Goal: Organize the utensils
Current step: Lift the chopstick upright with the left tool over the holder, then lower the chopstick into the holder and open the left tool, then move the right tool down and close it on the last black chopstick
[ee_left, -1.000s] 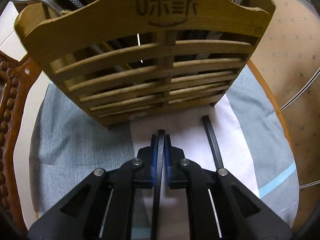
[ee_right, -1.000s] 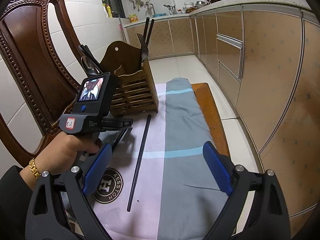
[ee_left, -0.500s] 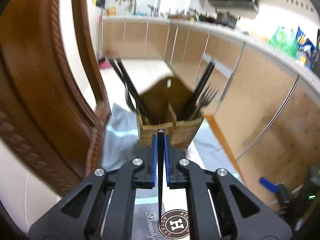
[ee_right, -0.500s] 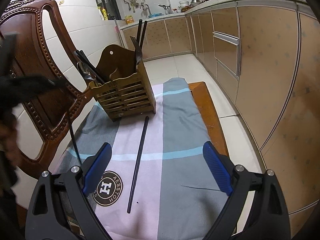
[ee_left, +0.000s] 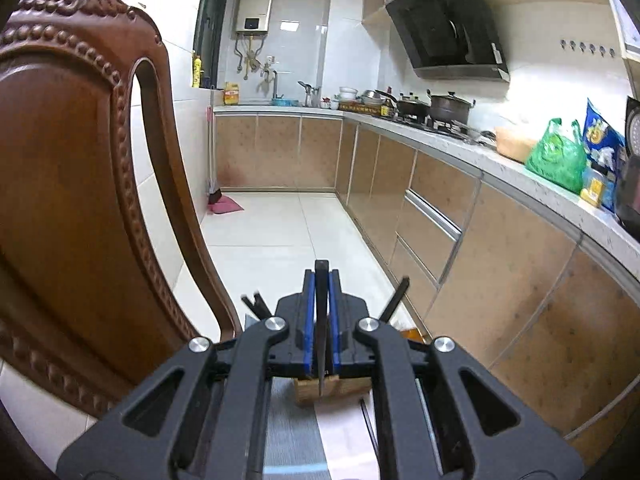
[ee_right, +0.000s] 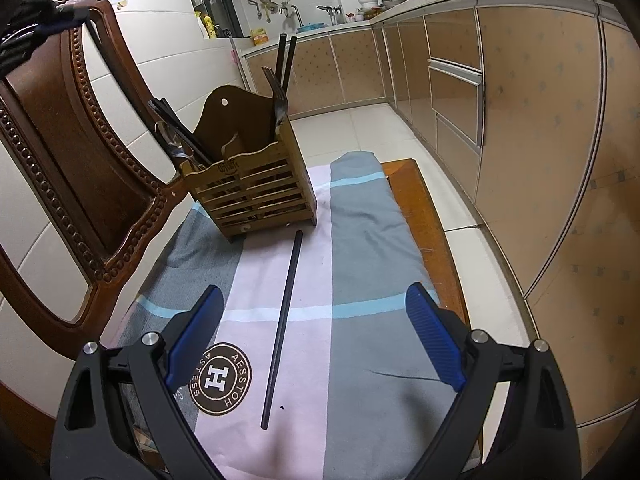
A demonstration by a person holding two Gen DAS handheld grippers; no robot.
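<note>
My left gripper is shut on a black chopstick and holds it upright, high above the wooden utensil holder, whose top edge shows just below the fingers. In the right wrist view the holder stands on the cloth with forks, spoons and black chopsticks in it. A second black chopstick lies on the cloth in front of the holder. My right gripper is open and empty, low over the cloth, with that chopstick between its fingers' lines. The left gripper shows blurred at the upper left.
A carved wooden chair back rises on the left, close to the holder. The grey and pink cloth covers a wooden seat. Kitchen cabinets run along the right, with tiled floor beyond.
My left gripper has risen with its chopstick from the cloth to high above the holder and tilted up. The right gripper has hardly moved.
</note>
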